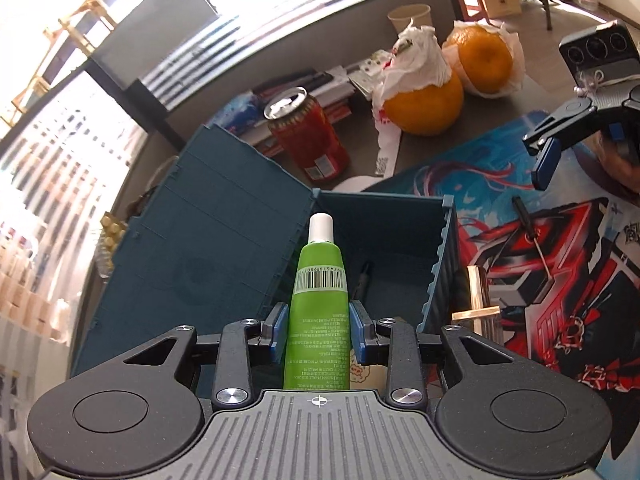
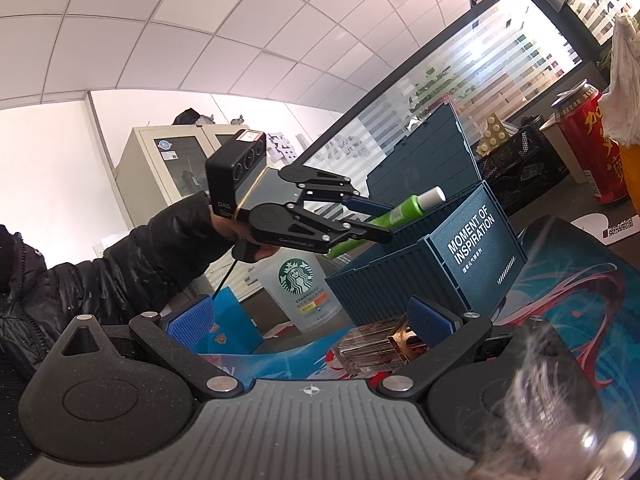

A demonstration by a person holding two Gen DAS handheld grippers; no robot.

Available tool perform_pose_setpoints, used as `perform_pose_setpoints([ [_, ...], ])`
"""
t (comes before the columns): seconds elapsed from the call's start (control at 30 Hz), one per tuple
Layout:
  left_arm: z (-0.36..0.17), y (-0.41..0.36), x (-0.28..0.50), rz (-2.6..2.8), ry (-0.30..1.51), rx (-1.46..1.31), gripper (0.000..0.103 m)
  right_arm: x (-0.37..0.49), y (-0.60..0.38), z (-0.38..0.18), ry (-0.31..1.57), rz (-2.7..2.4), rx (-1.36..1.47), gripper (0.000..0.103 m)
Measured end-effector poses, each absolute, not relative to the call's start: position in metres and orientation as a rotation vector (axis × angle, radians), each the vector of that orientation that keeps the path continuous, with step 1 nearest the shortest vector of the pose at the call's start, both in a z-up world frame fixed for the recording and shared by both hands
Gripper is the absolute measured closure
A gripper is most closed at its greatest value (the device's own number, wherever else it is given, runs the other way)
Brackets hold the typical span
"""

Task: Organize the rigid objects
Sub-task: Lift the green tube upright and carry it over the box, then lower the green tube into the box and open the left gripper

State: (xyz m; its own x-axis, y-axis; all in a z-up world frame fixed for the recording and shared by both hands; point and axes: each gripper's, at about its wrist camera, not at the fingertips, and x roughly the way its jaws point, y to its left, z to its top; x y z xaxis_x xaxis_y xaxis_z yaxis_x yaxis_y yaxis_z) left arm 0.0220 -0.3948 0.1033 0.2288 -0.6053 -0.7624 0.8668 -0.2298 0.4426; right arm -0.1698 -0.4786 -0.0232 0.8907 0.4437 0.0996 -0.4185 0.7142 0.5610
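Your left hand-held gripper [image 1: 319, 328] is clamped on the green tube [image 1: 318, 312] above the open blue box [image 1: 384, 232].

Nearest you, its blue pads press both sides of the tube, whose white cap points down into the box; a dark pen-like item [image 1: 363, 278] lies on the box floor and the lid [image 1: 208, 216] leans open to the left. Your right hand-held gripper [image 2: 312, 320] holds its jaws wide apart, gripping nothing, with a clear perfume bottle [image 2: 376, 346] lying on the printed mat [image 1: 540, 248] just ahead of them. Beyond the box on the bench stand a red can [image 1: 308, 136] and two oranges [image 1: 424, 100].
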Motion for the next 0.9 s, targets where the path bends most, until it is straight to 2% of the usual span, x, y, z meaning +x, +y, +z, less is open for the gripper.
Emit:
perform_pose_setpoints([
  [0.53, 0.076, -0.411, 0.053, -1.472, 0.438, 1.137, 0.072, -0.171, -0.479, -0.023, 0.042, 0.478, 0.610, 0.000],
  [0.9, 0.076, -0.415, 0.050, -1.476, 0.427, 1.141, 0.070, -0.170, -0.477, -0.023, 0.040, 0.481, 0.607, 0.000],
])
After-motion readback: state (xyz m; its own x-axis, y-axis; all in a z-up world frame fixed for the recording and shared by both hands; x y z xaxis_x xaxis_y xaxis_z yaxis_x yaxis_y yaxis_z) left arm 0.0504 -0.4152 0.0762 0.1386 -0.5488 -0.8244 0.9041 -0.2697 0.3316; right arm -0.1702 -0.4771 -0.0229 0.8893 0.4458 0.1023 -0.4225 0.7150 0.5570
